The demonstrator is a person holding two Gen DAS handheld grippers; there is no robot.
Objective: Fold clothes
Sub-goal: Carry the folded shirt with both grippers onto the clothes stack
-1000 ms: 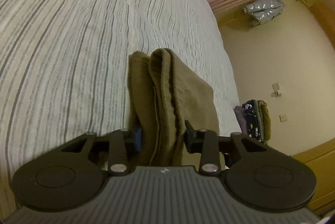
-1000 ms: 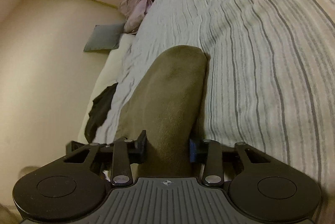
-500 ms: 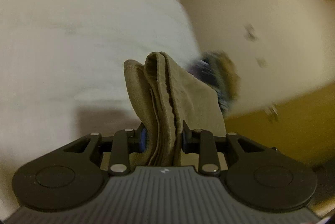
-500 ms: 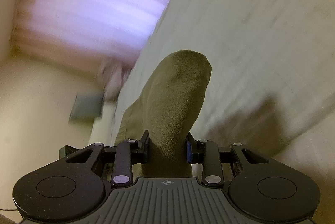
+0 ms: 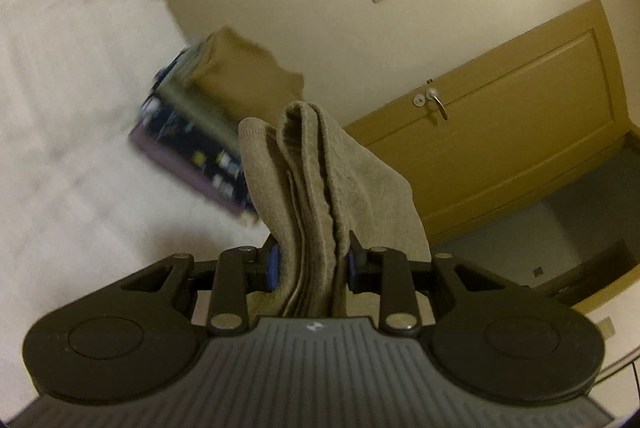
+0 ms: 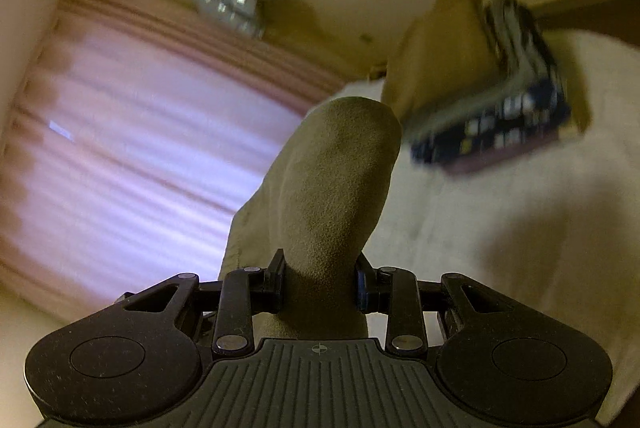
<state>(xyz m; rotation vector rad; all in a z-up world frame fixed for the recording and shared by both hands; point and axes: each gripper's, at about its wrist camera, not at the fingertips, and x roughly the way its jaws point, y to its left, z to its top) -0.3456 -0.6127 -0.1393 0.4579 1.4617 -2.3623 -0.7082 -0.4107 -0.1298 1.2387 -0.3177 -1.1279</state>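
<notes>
Bed (image 5: 60, 147) w/ blurred stack of folded clothes (image 5: 208, 123) ahead. Your left gripper (image 5: 310, 264) and right gripper (image 6: 320, 286) both clamp the olive garment (image 5: 320, 187).

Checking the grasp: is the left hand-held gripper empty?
No, the left hand-held gripper is clamped on the folded olive cloth.

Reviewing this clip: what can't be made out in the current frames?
- Stack of folded clothes on the bed: motion blur smears its prints, both views.
- Olive garment: its lower part runs behind each gripper body; type unclear.
- Silver object, right wrist view: blurred, unidentifiable.
- Person's hands: out of frame.
</notes>
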